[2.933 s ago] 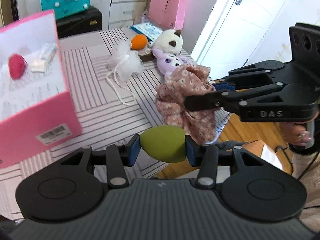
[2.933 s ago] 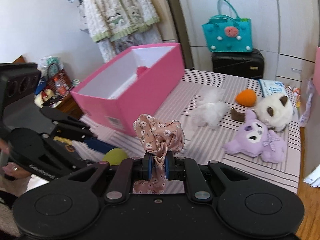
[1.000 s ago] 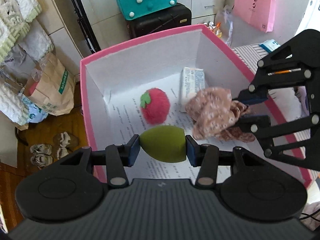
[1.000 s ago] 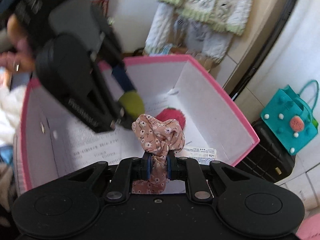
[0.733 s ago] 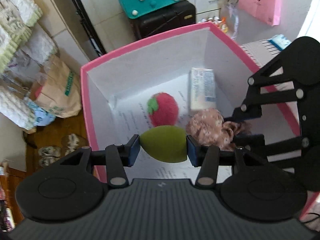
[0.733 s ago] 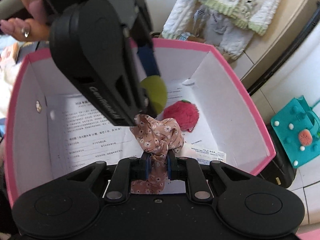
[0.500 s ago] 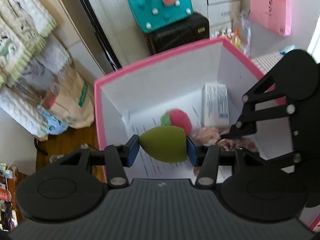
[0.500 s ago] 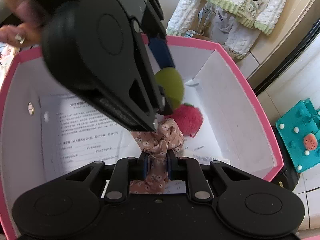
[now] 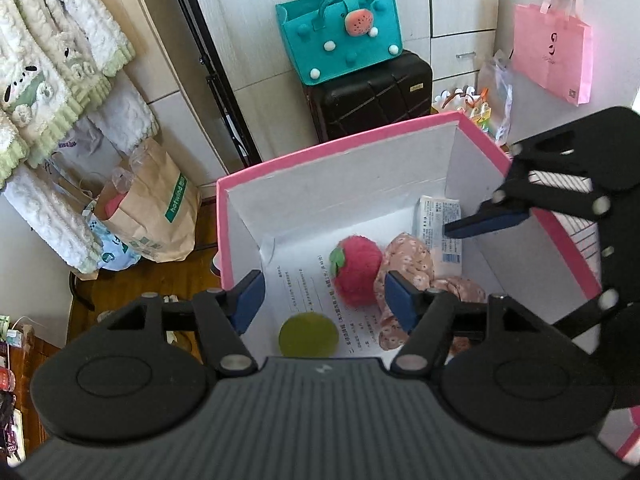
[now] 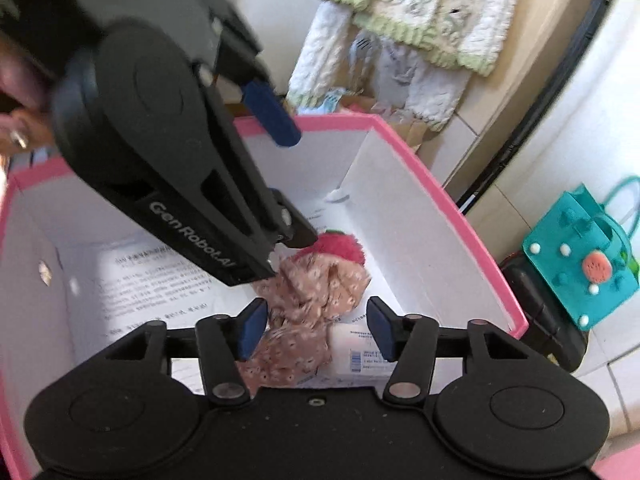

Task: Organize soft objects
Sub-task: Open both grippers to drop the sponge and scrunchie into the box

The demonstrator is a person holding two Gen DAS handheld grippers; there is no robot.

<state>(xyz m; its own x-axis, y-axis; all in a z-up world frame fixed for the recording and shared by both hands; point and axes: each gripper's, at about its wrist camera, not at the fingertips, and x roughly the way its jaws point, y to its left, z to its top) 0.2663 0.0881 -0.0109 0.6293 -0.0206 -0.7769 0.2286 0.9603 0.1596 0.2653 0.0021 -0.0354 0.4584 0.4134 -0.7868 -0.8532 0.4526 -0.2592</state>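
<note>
Both hand-held grippers over the pink box (image 9: 404, 128)

Our left hand-held gripper (image 9: 322, 300) and right hand-held gripper (image 10: 316, 328) gaped wide, empty; green sponge (image 9: 308, 335) and floral scrunchie (image 10: 316, 292) lay inside.

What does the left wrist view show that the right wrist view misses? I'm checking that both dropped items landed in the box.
Only the left wrist view shows the green sponge, lying on the printed paper in the pink box, below the open left gripper.

Only the right wrist view shows the open right gripper head-on, above the floral scrunchie.

Both show the scrunchie released beside the red strawberry plush, the white packet, and the box interior.
</note>
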